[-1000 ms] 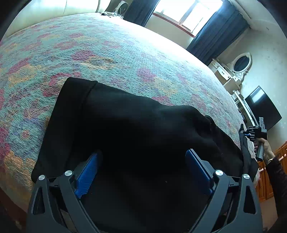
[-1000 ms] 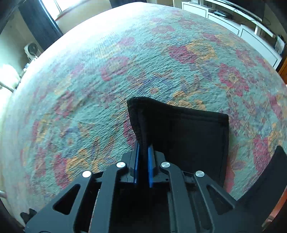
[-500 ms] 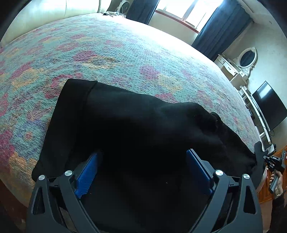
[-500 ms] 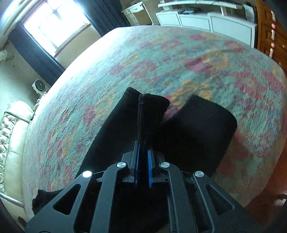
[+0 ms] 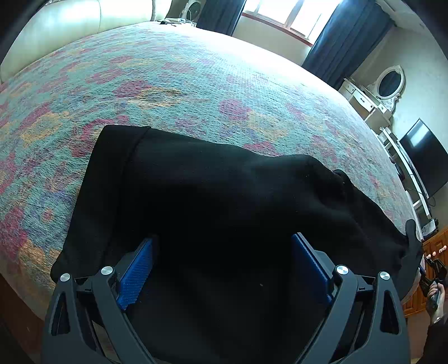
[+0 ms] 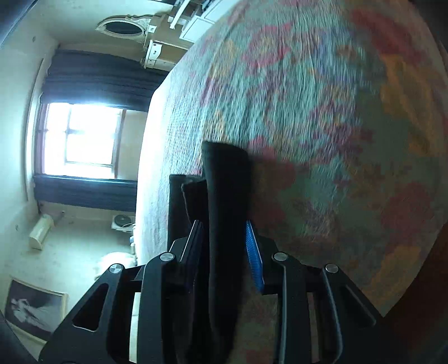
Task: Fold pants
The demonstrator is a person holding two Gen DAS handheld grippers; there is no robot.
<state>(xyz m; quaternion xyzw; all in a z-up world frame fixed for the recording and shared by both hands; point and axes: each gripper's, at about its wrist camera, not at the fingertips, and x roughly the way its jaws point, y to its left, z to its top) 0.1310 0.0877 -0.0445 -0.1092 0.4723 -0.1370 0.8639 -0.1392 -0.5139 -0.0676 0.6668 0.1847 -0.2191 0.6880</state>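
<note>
Black pants [image 5: 224, 182] lie across a flowered bedspread [image 5: 196, 84], one end near the bed's left edge. My left gripper [image 5: 222, 240] hovers open just over the middle of them, blue pads wide apart, nothing between them. At the far right the pants' other end rises off the bed's edge toward my right gripper [image 5: 431, 274], held by a hand. In the right wrist view the right gripper [image 6: 224, 224] is rolled sideways and its jaws are opening. The folded leg end [image 6: 224, 173] still hangs between the pads, over the bedspread [image 6: 336, 112].
A cream padded headboard [image 5: 70, 25] is at the far left. A window with dark curtains [image 5: 347, 36], a white dresser with an oval mirror [image 5: 389, 84] and a TV [image 5: 425, 156] line the far wall. Wooden cabinets [image 5: 436, 243] stand beyond the bed's right edge.
The right gripper swept sideways along the bed with the leg end, rolled over, and went from shut to parting. The left gripper stayed open over the pants.
</note>
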